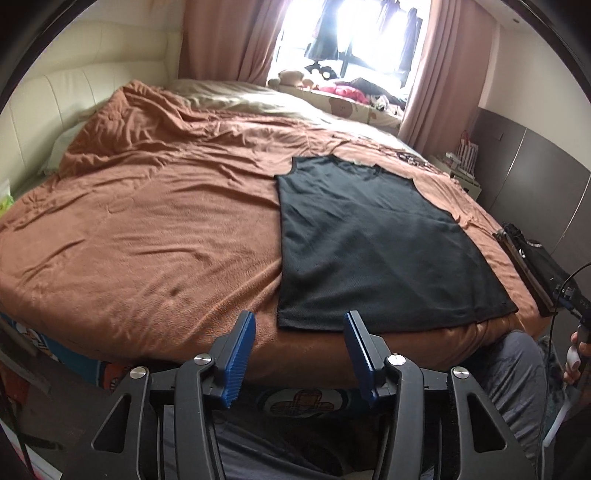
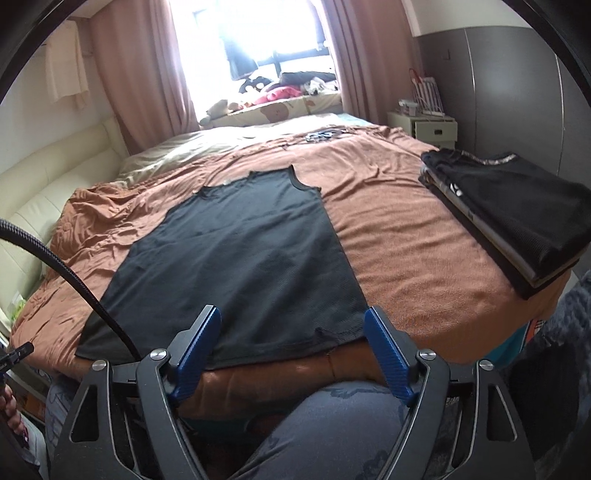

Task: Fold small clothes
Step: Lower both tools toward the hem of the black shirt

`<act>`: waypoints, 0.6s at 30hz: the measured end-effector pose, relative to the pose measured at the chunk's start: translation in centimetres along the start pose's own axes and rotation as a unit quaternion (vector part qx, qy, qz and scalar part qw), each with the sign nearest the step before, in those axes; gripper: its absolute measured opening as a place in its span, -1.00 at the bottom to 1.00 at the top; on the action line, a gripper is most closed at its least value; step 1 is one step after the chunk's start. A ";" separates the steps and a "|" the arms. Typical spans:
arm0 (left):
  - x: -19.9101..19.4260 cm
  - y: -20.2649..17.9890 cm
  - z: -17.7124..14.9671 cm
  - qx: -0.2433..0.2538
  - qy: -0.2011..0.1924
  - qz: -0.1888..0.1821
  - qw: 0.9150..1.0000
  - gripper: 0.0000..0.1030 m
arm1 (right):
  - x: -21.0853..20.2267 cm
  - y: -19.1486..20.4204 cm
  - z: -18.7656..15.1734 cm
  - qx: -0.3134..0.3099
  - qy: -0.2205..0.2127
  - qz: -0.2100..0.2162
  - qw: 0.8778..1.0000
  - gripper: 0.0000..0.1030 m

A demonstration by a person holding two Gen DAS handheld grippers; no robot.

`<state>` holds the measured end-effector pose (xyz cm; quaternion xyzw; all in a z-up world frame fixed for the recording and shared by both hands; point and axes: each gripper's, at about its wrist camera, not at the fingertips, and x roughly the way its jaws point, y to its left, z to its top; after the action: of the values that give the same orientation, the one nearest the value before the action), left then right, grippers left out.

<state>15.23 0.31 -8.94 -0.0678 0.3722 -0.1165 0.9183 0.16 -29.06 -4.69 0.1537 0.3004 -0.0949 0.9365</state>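
I hold both grippers low at the near edge of the bed, each one pointing forward and downward over the blanket [image 1: 147, 221]. The left gripper [image 1: 299, 325] hangs above the near left corner of the black sleeveless top [image 1: 369, 251]. Its blue pads [image 1: 242, 354] stand moderately apart, and nothing is between them; the hem corner only shows in the gap, at 12 o'clock from the tips. The right gripper [image 2: 293, 321] hangs over the near right part of the hem. Its jaws stand wide, and the cloth lies below them, not pinched. I cannot say for sure whether the tips touch the fabric.

I see no real container here. In the right wrist view, at 2 o'clock from the gripper, a stack of folded dark clothes [image 2: 517, 218] sits near the right edge of the bed, well apart from the top.

The top lies flat and spread out on the brown blanket, with the neck opening toward the window [image 2: 258, 33] and the hem toward me. The fabric is a dark mesh, mostly smooth. The hem near the right gripper has a small wrinkle.

A knee in grey patterned trousers [image 2: 332, 424] shows under the right gripper.
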 end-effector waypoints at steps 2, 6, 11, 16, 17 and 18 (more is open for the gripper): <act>1.4 0.4 0.2 -0.008 0.018 -0.002 1.000 -0.11 | 1.0 -0.4 0.5 0.005 0.009 -0.003 1.000 0.51; 4.0 1.0 0.4 -0.021 0.046 -0.009 0.999 -0.11 | 3.2 -1.1 0.5 0.006 0.031 -0.019 0.999 0.49; 6.8 1.5 -0.1 -0.039 0.075 -0.017 0.996 -0.12 | 5.8 -2.5 0.4 0.022 0.062 -0.018 0.998 0.28; 8.9 1.2 -0.7 -0.036 0.104 -0.019 0.994 -0.24 | 7.1 -2.8 0.4 0.023 0.066 -0.021 0.997 0.19; 9.2 1.1 -0.8 -0.035 0.108 -0.019 0.993 -0.25 | 7.4 -3.0 0.2 0.027 0.065 -0.020 0.997 0.19; 9.4 1.2 -0.9 -0.035 0.110 -0.020 0.993 -0.26 | 7.6 -3.2 0.1 0.031 0.066 -0.020 0.997 0.19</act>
<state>21.33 -1.07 -16.05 -0.0947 0.4731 -0.1286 0.8664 5.40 -32.78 -9.83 0.1825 0.3616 -0.1128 0.9073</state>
